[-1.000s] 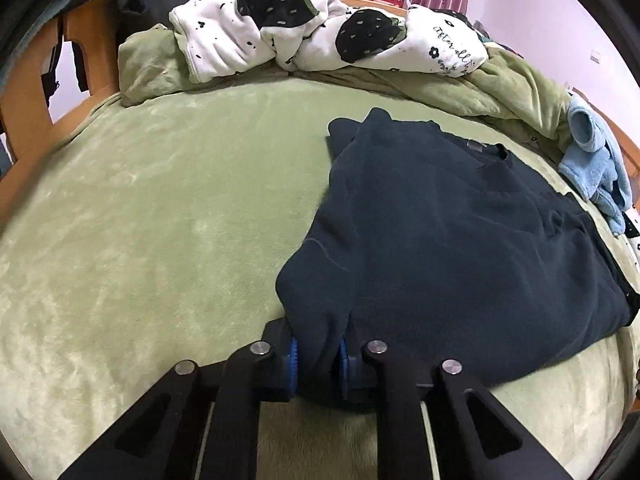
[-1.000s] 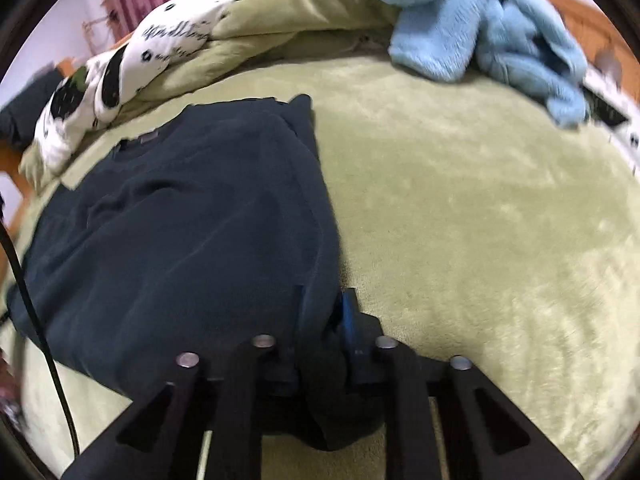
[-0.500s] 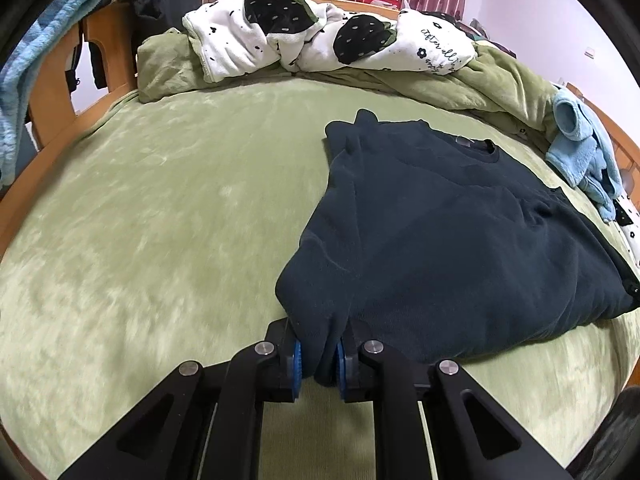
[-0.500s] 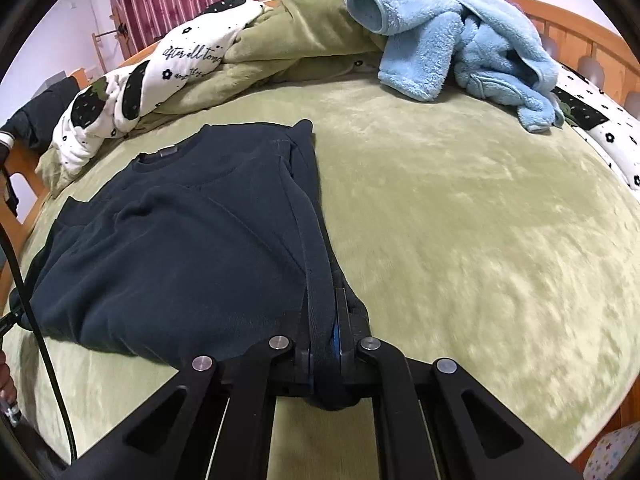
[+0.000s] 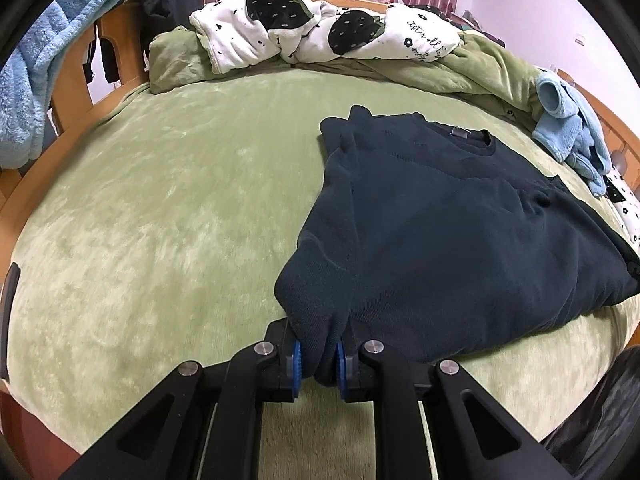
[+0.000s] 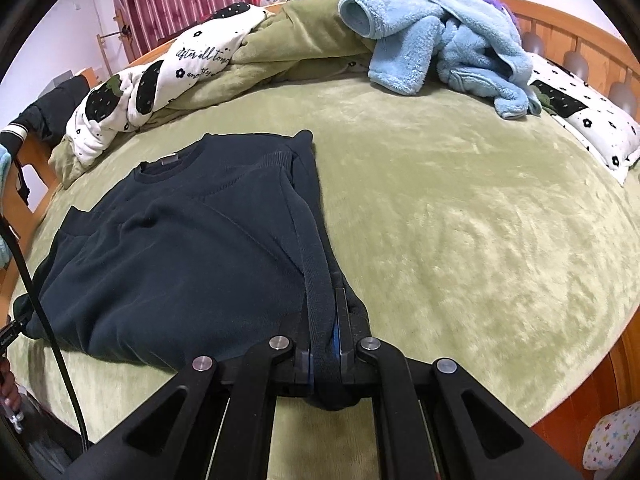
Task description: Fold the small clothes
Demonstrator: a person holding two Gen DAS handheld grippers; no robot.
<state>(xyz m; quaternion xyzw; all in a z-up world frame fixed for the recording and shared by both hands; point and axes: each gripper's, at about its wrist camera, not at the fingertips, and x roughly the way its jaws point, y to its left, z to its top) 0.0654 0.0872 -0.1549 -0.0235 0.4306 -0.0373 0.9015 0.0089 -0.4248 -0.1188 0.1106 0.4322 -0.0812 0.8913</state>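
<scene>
Two grips carry this step: your left gripper (image 5: 318, 364) has its jaws clenched on the near left hem corner of the dark navy knit sweatshirt (image 5: 448, 216), and your right gripper (image 6: 324, 354) is clamped on the near right corner, where a folded sleeve band bunches between the blue pads.

The sweatshirt lies flat, collar toward the far edge, on the olive-green plush bed (image 5: 160, 220), sleeves already folded inward.

To fold it well, I judge you should lift both corners level, keep the hem taut, and carry it toward the collar so the edges line up. Watch that the right-hand sleeve band does not slip out.

Hidden points: fabric covers the pad faces, so how deep either bite goes is unclear, and the sweatshirt's right edge is cut off in the left view.
</scene>
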